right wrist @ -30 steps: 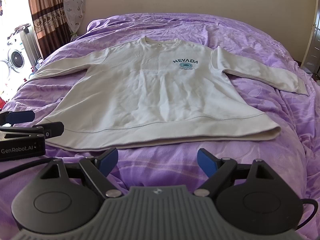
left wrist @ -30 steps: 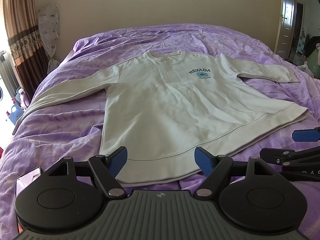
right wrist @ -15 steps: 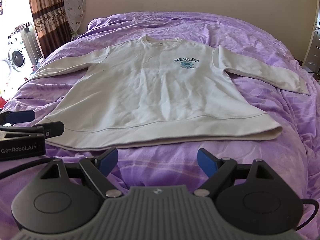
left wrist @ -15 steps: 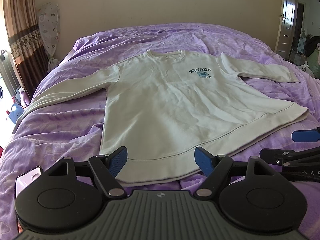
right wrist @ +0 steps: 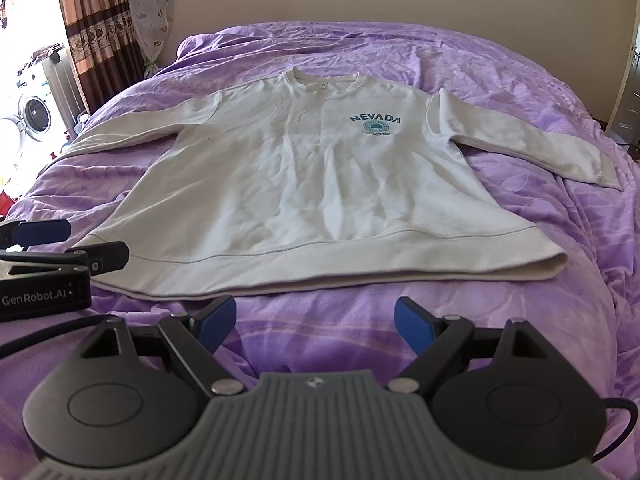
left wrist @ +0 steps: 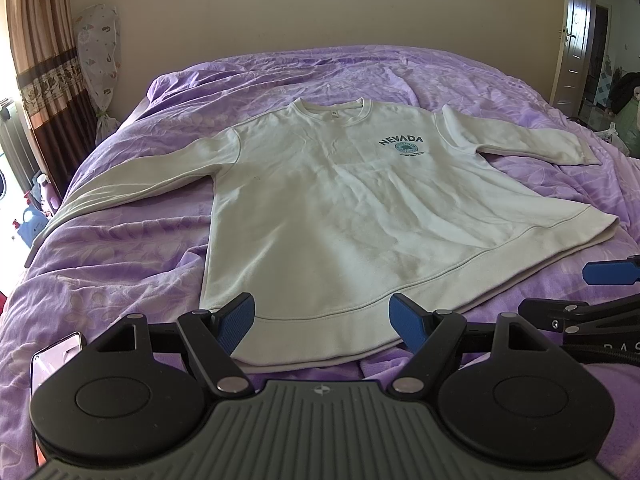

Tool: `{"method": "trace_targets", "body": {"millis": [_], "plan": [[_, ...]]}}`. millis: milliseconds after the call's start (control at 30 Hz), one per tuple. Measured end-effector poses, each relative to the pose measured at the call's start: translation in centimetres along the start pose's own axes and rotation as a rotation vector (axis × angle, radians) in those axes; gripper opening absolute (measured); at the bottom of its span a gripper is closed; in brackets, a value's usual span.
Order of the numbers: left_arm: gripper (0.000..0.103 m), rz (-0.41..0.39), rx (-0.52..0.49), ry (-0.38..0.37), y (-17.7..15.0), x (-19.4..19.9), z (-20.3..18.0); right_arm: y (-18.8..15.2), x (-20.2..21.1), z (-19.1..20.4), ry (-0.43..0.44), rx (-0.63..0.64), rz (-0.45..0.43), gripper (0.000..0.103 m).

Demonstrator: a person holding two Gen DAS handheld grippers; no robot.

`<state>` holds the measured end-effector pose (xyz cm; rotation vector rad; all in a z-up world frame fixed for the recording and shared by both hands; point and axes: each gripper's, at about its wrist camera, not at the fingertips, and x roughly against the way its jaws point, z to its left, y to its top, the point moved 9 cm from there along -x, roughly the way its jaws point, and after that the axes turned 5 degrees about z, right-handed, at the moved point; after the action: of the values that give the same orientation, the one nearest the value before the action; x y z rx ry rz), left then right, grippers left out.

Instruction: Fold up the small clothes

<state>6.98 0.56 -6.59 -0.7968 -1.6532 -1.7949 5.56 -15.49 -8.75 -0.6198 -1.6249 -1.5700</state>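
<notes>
A cream long-sleeved sweatshirt (left wrist: 340, 208) with a "NEVADA" print lies flat and face up on the purple bed, sleeves spread to both sides; it also shows in the right wrist view (right wrist: 312, 184). My left gripper (left wrist: 322, 318) is open and empty, its blue pads just above the hem near the shirt's lower left corner. My right gripper (right wrist: 314, 320) is open and empty, over bare bedspread just short of the hem. Each gripper shows at the edge of the other's view: the right one (left wrist: 600, 288), the left one (right wrist: 60, 248).
The purple bedspread (right wrist: 540, 320) covers the whole bed. A phone (left wrist: 56, 356) lies at the near left. Curtains and a covered fan (left wrist: 100, 64) stand at the far left, a washing machine (right wrist: 34, 114) beyond, and a door (left wrist: 576, 36) at the right.
The right wrist view has crept slightly so the shirt sits a little lower in frame. The left gripper has barely moved. Both stay open.
</notes>
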Motion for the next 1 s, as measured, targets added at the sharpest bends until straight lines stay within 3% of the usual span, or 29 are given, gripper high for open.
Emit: {"method": "trace_targets", "body": {"millis": [633, 733, 867, 900, 1000], "plan": [[0.089, -0.017, -0.018, 0.011, 0.1, 0.5, 0.9, 0.6, 0.1, 0.1, 0.017, 0.036, 0.0, 0.083], [0.082, -0.03, -0.02, 0.019, 0.8, 0.7, 2.3, 1.9, 0.5, 0.2, 0.035, 0.081, -0.02, 0.082], [0.075, -0.035, 0.012, 0.024, 3.2, 1.1, 5.2, 5.0, 1.6, -0.1, -0.014, 0.19, -0.095, 0.083], [0.065, -0.032, 0.031, 0.035, 3.8, 1.1, 6.3, 6.0, 1.9, -0.2, -0.019, 0.21, -0.118, 0.083], [0.057, -0.017, 0.107, 0.055, 5.2, 1.3, 10.1, 8.9, 2.6, -0.6, -0.019, 0.262, -0.183, 0.082]]}}
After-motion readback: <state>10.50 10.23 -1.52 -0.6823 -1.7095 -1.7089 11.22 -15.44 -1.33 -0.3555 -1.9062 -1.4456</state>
